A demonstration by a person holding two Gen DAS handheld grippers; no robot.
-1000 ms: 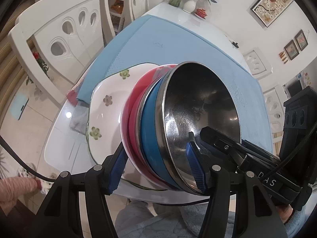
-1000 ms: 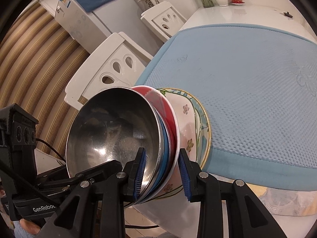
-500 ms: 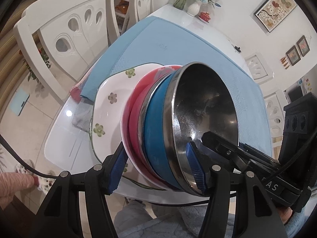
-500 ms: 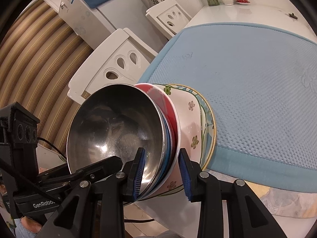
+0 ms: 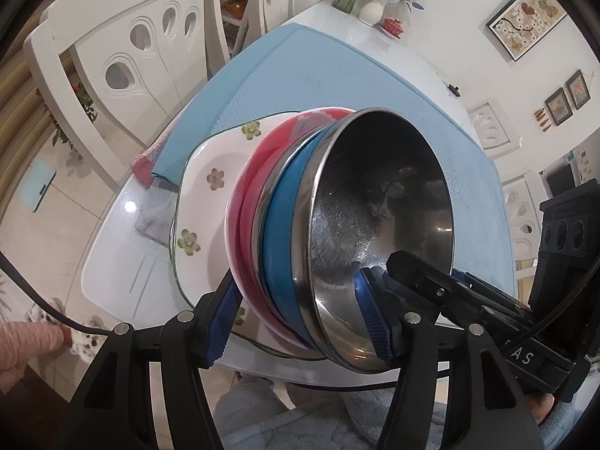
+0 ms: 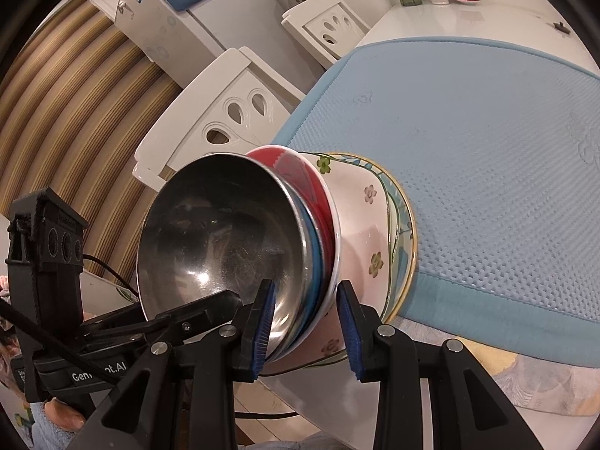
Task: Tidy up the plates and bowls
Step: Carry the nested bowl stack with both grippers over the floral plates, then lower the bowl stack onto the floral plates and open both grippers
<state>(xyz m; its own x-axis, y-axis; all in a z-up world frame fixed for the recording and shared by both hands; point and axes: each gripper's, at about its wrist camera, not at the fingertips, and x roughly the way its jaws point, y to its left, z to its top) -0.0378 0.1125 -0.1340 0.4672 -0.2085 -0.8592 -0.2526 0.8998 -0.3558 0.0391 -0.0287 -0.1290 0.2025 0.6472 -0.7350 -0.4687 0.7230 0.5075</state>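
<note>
A nested stack of dishes stands tipped on edge at the near edge of the table (image 5: 112, 262), partly over the near end of the blue mat (image 6: 487, 150). From the open side inward it runs: a steel bowl (image 5: 382, 217), a blue bowl (image 5: 285, 240), a red dish (image 5: 258, 187) with a white rim, a white plate (image 5: 210, 195) with small flowers, and, seen only from the right wrist, a plate with a yellow rim (image 6: 407, 247) at the back.

The left gripper (image 5: 296, 317) straddles the near rims of the stack. Its jaws have just been opening a little, with the dishes between them. One blue pad (image 5: 369, 315) lies inside the steel bowl against its wall; the other sits behind the red dish, in front of the white plate. Whether that outer pad presses the dishes cannot be told.

The right gripper (image 6: 305, 328) takes the stack from the other side. One pad (image 6: 262, 326) is inside the steel bowl, touching its wall, and the other (image 6: 350, 333) is against the back of the flowered plate. Its fingers are close together, clamped on the bowl rims and that plate. The yellow-rimmed plate lies outside this grip.

The two grippers lie side by side, the finger of each showing in the other's view beside the steel bowl.

White chairs (image 5: 142, 60) stand along the far left side of the table. A white vase (image 5: 373, 11) with flowers and a small red pot (image 5: 392, 27) sit at the far end. Framed pictures (image 5: 525, 18) hang on the wall.
</note>
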